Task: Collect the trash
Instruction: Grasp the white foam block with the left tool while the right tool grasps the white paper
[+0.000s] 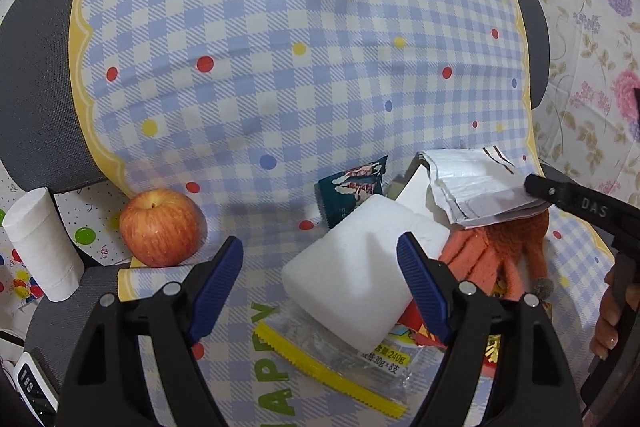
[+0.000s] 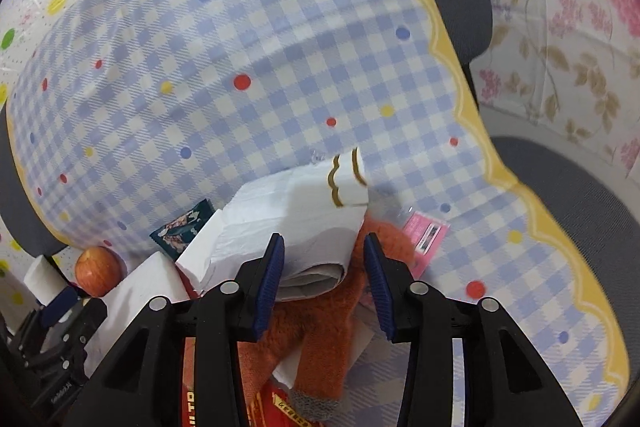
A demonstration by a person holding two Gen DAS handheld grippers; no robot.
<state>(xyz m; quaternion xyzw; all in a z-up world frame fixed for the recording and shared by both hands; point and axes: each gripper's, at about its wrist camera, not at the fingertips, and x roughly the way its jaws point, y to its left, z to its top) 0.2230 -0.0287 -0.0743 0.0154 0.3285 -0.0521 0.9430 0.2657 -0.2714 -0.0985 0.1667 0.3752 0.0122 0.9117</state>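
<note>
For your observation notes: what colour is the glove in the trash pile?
Orange, with a grey fingertip; the glove shows best in the right wrist view.

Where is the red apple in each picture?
Left wrist view: the apple sits low on the left, at the checkered cloth's edge, left of the left gripper.
Right wrist view: the apple is small, low at the far left.
Shared landmark: the white foam block.

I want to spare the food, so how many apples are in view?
1. The apple sits at the checked cloth's near-left edge, beside a white paper roll, left of the trash pile. The pile may hide others.
</note>
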